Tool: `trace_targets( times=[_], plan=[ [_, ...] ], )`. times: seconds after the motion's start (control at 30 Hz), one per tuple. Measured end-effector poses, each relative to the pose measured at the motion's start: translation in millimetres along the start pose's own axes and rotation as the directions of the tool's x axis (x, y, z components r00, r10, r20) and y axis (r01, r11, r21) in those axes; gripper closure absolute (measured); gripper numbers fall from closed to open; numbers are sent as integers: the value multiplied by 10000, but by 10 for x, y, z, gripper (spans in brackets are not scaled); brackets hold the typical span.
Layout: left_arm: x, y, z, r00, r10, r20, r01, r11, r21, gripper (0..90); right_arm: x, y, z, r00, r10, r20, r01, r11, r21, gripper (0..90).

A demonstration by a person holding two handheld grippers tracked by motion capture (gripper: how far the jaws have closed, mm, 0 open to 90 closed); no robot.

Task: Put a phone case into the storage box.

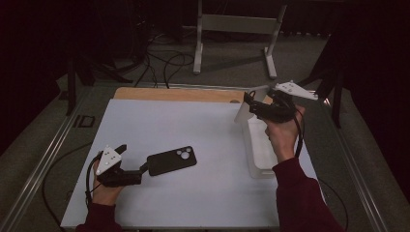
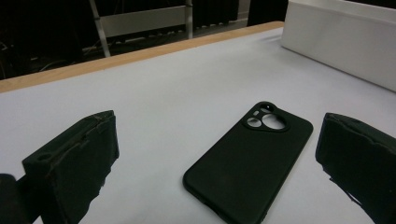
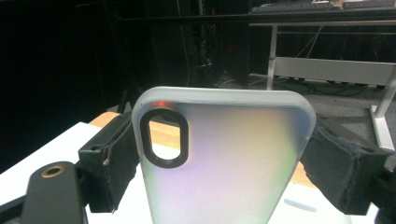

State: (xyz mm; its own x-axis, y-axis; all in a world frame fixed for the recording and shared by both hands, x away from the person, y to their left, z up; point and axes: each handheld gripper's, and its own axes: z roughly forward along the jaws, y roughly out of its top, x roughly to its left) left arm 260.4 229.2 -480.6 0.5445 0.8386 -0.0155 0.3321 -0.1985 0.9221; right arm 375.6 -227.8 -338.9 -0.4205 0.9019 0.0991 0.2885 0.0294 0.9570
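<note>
Two phone cases are in play: my right tongs (image 3: 219, 158) grip a frosted translucent case (image 3: 224, 163) by its sides, raised above the white box (image 1: 258, 145) at the tabletop's (image 1: 193, 198) right edge. The black case (image 2: 250, 158) lies flat between the wide-open jaws of my left tongs (image 2: 219, 163), ungripped. One lifted; by my reckoning the other awaits pickup.

In the left gripper view, the left gripper (image 2: 219, 163) stands with its two black jaws wide apart, low over a white table (image 2: 177, 88). A black phone case (image 2: 250, 163) lies flat between them, back up, camera cutout at its far end, touching neither jaw. A white box (image 2: 341, 42) sits at the far right, and a wooden edge (image 2: 116, 60) runs behind.
</note>
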Motion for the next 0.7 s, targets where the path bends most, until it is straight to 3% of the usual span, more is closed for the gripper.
trace_targets(
  times=[0.7],
  plan=[
    [-1,-2,2,10000,-44,-87,44,10000,-18,0,-233,-1,206,9950,-37,1002,7,9995,303,171]
  ],
)
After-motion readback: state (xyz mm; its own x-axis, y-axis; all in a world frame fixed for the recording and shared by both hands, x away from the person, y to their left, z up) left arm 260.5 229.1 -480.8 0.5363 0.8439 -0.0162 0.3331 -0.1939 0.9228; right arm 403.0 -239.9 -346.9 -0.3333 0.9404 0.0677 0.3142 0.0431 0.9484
